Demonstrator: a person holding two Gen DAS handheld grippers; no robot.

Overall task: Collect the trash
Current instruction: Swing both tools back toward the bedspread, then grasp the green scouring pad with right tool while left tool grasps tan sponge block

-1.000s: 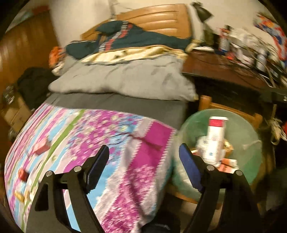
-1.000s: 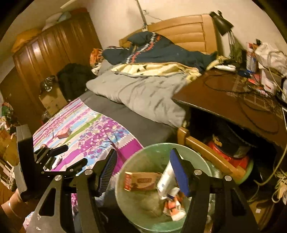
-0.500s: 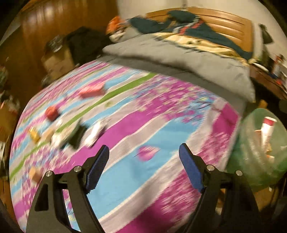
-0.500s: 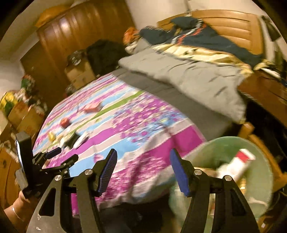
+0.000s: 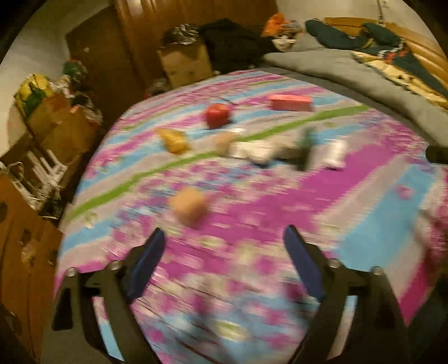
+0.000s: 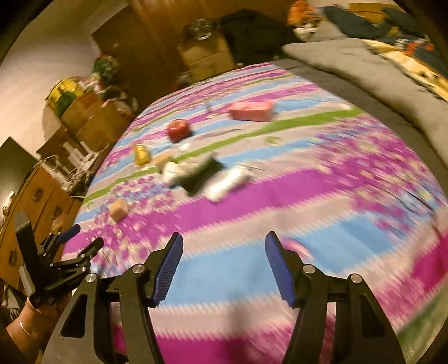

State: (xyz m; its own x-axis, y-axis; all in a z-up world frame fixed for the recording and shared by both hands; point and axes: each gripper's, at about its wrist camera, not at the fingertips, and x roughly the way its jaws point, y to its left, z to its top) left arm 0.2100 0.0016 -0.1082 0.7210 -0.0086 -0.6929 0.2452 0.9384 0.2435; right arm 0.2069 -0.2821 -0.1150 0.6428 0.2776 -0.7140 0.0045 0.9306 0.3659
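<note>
Several pieces of trash lie on the flowered pink and blue bedspread [image 5: 372, 179]: a pink box [image 5: 290, 102] [image 6: 251, 111], a red round item [image 5: 217, 115] [image 6: 178, 130], a yellow wrapper [image 5: 174, 140] [image 6: 141, 154], a tan lump [image 5: 189, 206] [image 6: 118, 210], a white tube [image 5: 335, 153] [image 6: 227, 183] and a dark packet [image 6: 200, 175]. My left gripper [image 5: 224, 263] is open and empty, just short of the tan lump. My right gripper [image 6: 224, 268] is open and empty over bare bedspread; the left gripper also shows in its view [image 6: 81, 238]. Both views are motion-blurred.
A grey duvet [image 5: 364, 75] and dark clothes [image 5: 378, 36] cover the head of the bed. Cardboard boxes [image 5: 184, 63] and a wooden wardrobe [image 5: 156, 25] stand beyond the bed. Cluttered boxes [image 6: 92, 120] and a wooden dresser [image 6: 36, 201] line the left side.
Both grippers have swung left, away from the green bin beside the bed, and now face the scattered trash on the bedspread. The bin has left both views. Both stay open.
</note>
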